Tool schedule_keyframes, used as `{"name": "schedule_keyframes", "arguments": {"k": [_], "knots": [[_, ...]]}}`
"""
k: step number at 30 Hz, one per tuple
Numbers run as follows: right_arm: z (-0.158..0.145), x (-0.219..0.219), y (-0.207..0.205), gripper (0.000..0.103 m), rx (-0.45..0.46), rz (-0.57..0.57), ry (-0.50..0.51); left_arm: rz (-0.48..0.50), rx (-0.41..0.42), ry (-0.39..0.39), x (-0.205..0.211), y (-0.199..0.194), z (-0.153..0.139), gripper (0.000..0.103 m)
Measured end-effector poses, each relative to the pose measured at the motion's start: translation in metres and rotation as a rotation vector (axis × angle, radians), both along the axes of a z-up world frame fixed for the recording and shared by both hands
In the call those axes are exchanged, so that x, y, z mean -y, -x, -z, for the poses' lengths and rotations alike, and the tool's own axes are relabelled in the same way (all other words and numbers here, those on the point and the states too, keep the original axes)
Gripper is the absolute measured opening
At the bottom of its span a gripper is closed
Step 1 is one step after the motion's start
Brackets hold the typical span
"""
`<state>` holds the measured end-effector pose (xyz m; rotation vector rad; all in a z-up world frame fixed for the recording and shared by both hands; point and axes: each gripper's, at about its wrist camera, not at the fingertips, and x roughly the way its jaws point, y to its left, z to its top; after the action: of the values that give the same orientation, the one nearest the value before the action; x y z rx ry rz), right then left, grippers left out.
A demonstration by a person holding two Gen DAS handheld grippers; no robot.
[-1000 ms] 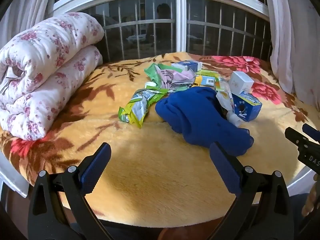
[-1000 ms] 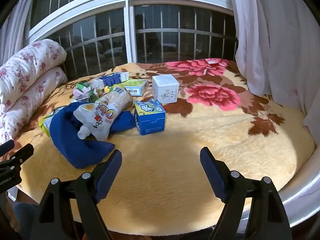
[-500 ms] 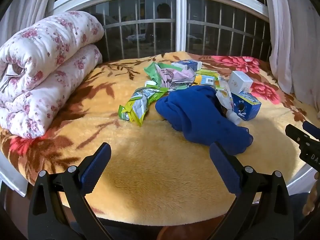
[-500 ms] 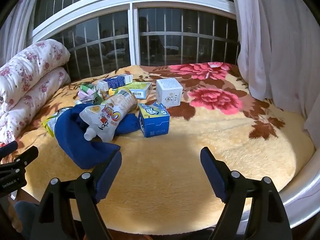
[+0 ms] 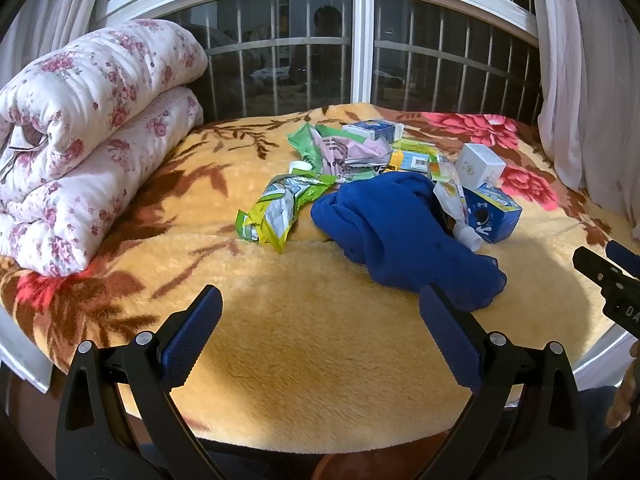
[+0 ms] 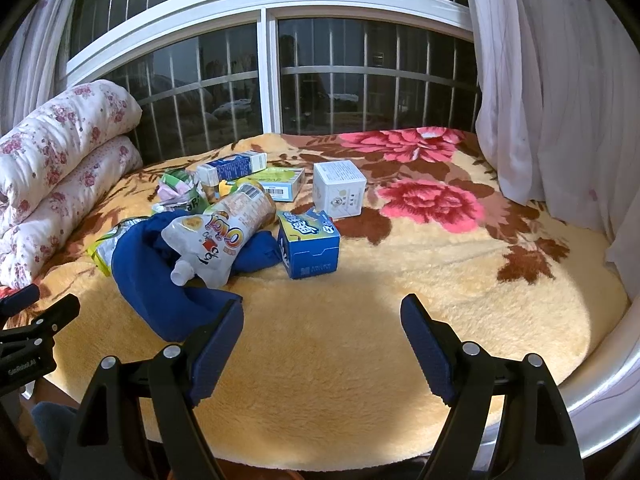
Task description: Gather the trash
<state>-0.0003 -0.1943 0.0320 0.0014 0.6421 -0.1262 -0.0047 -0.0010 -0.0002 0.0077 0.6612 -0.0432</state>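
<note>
On a bed by a barred window, spread with a plush yellow blanket (image 6: 360, 340) printed with red flowers, a small heap of trash is seen lying toward the middle and far side. Nearest the right tongs (image 6: 322, 344), a white drink pouch (image 6: 220, 240) with a spout is laid across a crumpled blue cloth (image 5: 400, 232), and a blue carton (image 6: 310, 246) stands just beside it. Behind these a white cube box (image 6: 339, 188), a flat yellow-green box (image 6: 276, 182) and a blue-and-white milk carton (image 6: 232, 166) are placed close together. Farther to the left, a crushed green-and-silver wrapper (image 5: 280, 210) touches the cloth's edge, and a pale purple and green wrapper (image 5: 344, 152) is bunched behind it. A rolled floral quilt (image 5: 88, 128) is stacked at the bed's left side, well apart from the litter. The left tongs (image 5: 320, 336) are held near the front edge of the bed with the jaws spread wide and nothing between them; the right tongs are held likewise, wide apart and empty. No bin or bag for the rubbish can be seen in either view. Judged from this, the collecting appears not to be under way: every piece lies on the blanket, none is gripped, and all of it is left to be picked up.
</note>
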Motion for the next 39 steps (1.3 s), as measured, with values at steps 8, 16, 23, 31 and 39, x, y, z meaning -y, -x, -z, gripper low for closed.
{"name": "schedule_keyframes", "arguments": {"k": [8,16,23,31,39], "knots": [[-0.003,0.002,-0.001,0.079,0.005,0.003,0.001,0.000,-0.001,0.002,-0.003,-0.001,0.000,0.096],[-0.003,0.003,-0.001,0.080,0.006,0.003,0.001,-0.007,-0.006,0.005,-0.007,-0.004,0.000,0.096],[-0.003,0.003,-0.001,0.080,0.005,0.003,0.001,-0.018,-0.008,-0.002,-0.009,-0.004,0.003,0.096],[-0.003,0.002,0.000,0.079,0.007,0.003,0.002,-0.023,-0.008,0.004,-0.012,-0.003,0.004,0.096],[-0.002,0.001,0.001,0.080,0.006,0.003,0.002,-0.025,-0.009,-0.001,-0.012,-0.003,0.004,0.096]]}}
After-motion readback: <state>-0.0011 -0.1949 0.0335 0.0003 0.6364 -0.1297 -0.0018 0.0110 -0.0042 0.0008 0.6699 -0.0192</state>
